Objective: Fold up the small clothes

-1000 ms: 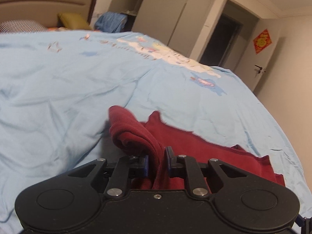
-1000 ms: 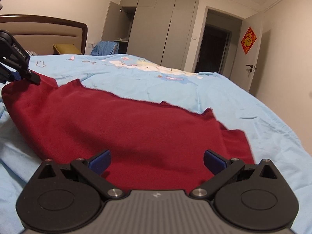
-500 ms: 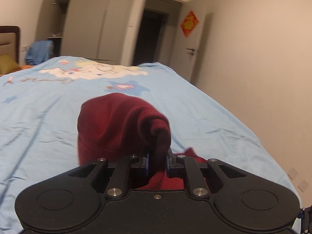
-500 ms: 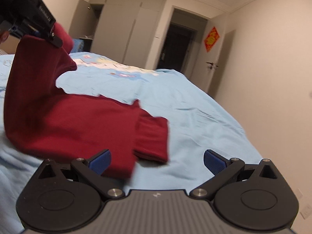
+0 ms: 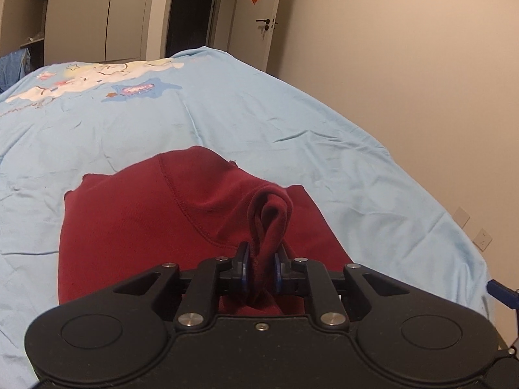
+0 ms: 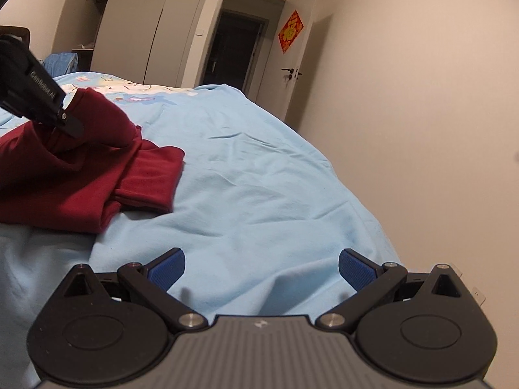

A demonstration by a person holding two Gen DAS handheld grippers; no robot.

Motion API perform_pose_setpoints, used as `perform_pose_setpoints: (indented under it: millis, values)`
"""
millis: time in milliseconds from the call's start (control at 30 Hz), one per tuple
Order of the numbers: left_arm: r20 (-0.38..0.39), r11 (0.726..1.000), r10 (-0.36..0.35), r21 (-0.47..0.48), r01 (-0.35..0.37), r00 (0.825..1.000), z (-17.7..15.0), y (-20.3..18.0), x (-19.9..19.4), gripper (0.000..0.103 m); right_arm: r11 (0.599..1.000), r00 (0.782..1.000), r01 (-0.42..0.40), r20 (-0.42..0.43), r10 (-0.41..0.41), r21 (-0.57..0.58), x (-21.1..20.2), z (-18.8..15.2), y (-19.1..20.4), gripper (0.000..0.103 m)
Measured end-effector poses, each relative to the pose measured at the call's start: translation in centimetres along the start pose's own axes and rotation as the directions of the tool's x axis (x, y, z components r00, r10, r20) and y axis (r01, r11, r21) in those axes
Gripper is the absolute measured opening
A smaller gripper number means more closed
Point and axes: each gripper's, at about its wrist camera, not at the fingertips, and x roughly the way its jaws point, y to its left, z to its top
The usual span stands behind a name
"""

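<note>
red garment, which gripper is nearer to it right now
Left. The left gripper is shut on a bunched fold of the red garment. The right gripper is open over bare blue bedsheet, apart from the garment, which lies off to its left.

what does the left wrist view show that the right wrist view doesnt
Only the left wrist view: the left tool close up, its blue pads clamped on a bunched fold of the dark red garment, and a wall socket low on the right wall.

Only the right wrist view: the right tool with jaws wide apart and nothing between them, over bare light blue bedspread; the left tool seen from outside, at the far left.

Both: the red garment on the bedspread, the wardrobe, the dark doorway and the red door decoration.
</note>
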Motion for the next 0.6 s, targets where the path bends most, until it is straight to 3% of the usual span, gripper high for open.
perform_pose_setpoints:
  millis: [100,267,367,467,600]
  values:
    - [-0.004,0.999,-0.034,-0.019,0.034,0.999,-0.1,0.4,-0.5,0.024,1.000,1.000,-0.010,-0.011,0.010,0.009,0.4,0.0,-0.1,0.103]
    - [0.005,0.999,-0.036,-0.007,0.036,0.999,-1.2,-0.1,-2.2,0.056,1.000,1.000,-0.022,-0.013,0.022,0.012,0.7,0.4,0.2,0.103]
    - [0.016,0.999,-0.034,0.004,0.034,0.999,-2.0,0.0,-3.8,0.070,0.999,0.999,-0.032,-0.014,0.032,0.018,0.8,0.6,0.2,0.103]
    - [0.029,0.999,-0.012,0.040,0.011,1.000,-3.2,-0.2,-5.0,0.078,0.999,0.999,-0.041,-0.015,0.041,0.023,1.0,0.8,0.1,0.103]
    - [0.021,0.995,0.020,0.098,-0.022,1.000,-4.5,-0.5,-5.7,0.081,0.993,0.995,-0.096,-0.004,0.097,0.067,1.7,1.7,-0.5,0.103]
